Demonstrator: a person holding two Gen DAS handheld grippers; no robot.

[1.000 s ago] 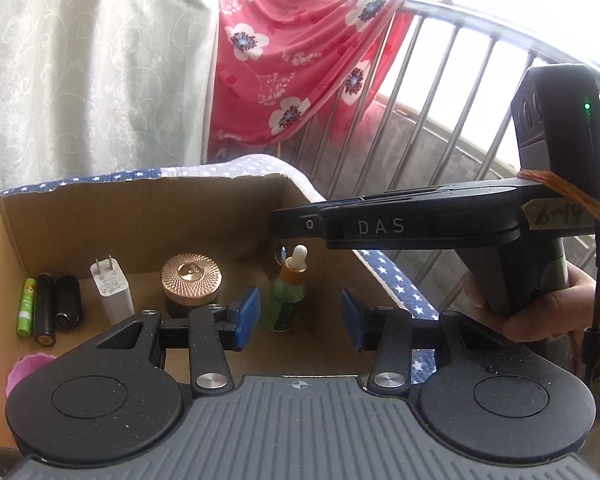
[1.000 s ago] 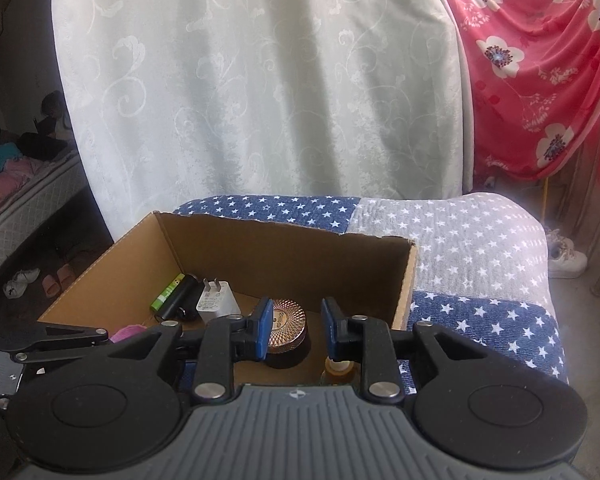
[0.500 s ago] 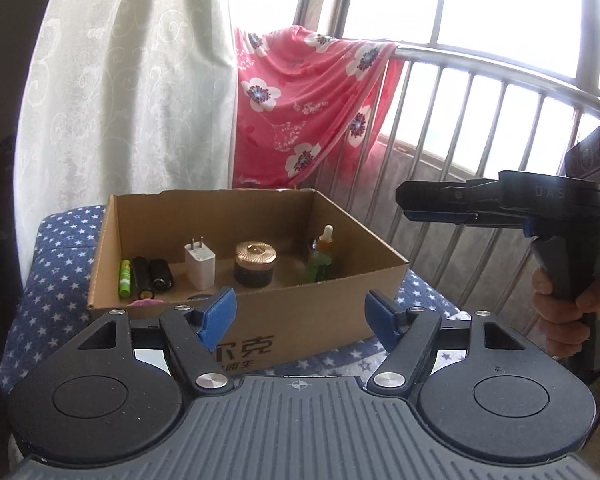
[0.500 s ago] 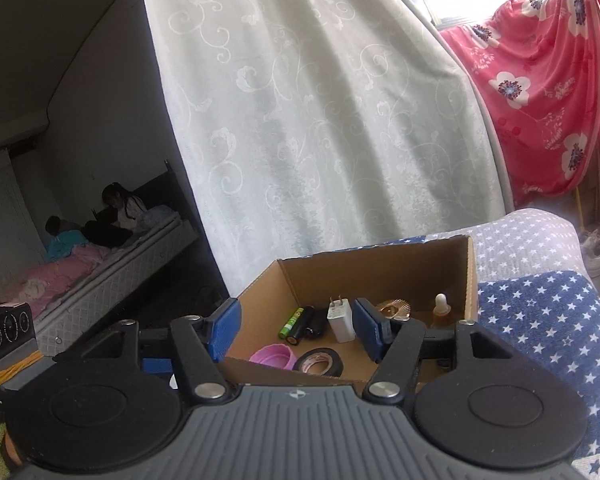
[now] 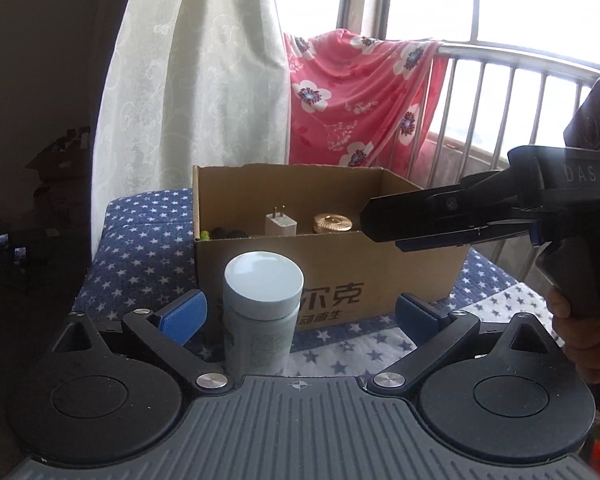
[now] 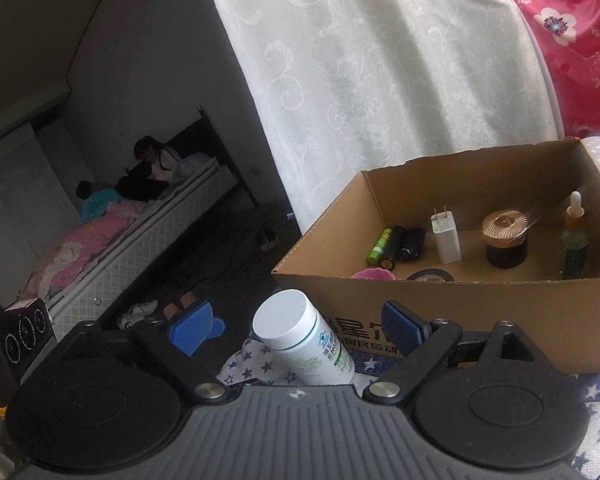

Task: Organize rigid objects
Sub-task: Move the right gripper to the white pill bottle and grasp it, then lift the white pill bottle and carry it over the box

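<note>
A white bottle [image 5: 263, 308] with a white cap stands on the star-patterned cloth in front of the cardboard box [image 5: 380, 280]. My left gripper [image 5: 300, 316] has its jaws opening wide; the bottle sits between them, near the left pad [image 5: 184, 316], untouched. My right gripper [image 6: 296, 326] is also opening, and the bottle [image 6: 300, 344] shows between its blue pads without contact. In the left wrist view the right gripper [image 5: 460, 216] reaches in from the right, level with the box's rim. The box [image 6: 460, 292] holds batteries [image 6: 396, 246], a white charger [image 6: 446, 238], a gold-lidded jar [image 6: 505, 236] and a dropper bottle [image 6: 575, 240].
A pale curtain [image 5: 196, 92] and a red flowered cloth [image 5: 360, 100] on a window railing hang behind the box. A pink item [image 6: 374, 274] and a tape roll [image 6: 430, 276] lie near the box's front wall. Left of the cushion the floor drops away toward a bed [image 6: 132, 240] with a person on it.
Both grippers have drawn back from over the box, and their jaws have spread from nearly shut to wide. The white bottle has come into view in front of the box.
</note>
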